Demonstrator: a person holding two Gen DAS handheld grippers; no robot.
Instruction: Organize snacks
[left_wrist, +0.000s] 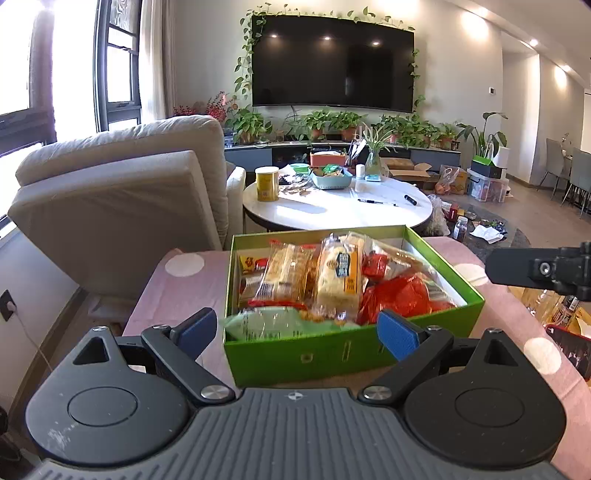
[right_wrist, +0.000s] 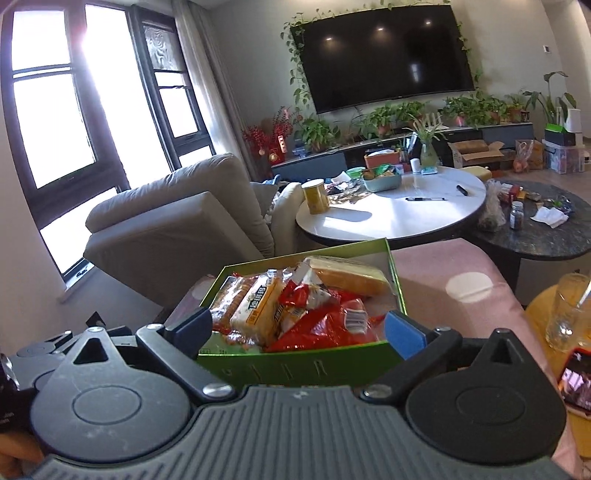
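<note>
Well, green box (left_wrist: 332, 354) brims with crinkly wrapped snacks (left_wrist: 332, 280).

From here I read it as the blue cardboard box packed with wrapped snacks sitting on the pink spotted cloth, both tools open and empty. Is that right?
One thing is off: the cardboard box is green, not blue, as both wrist views show. It is packed with wrapped snacks on the pink spotted cloth, and the left tool and right tool are open and empty.

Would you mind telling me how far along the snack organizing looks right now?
Mostly done: the green box on the pink cloth is packed with snack packets. Nothing is in hand; the left tool and right tool are open and empty. Whether any snacks remain outside is unclear.
</note>
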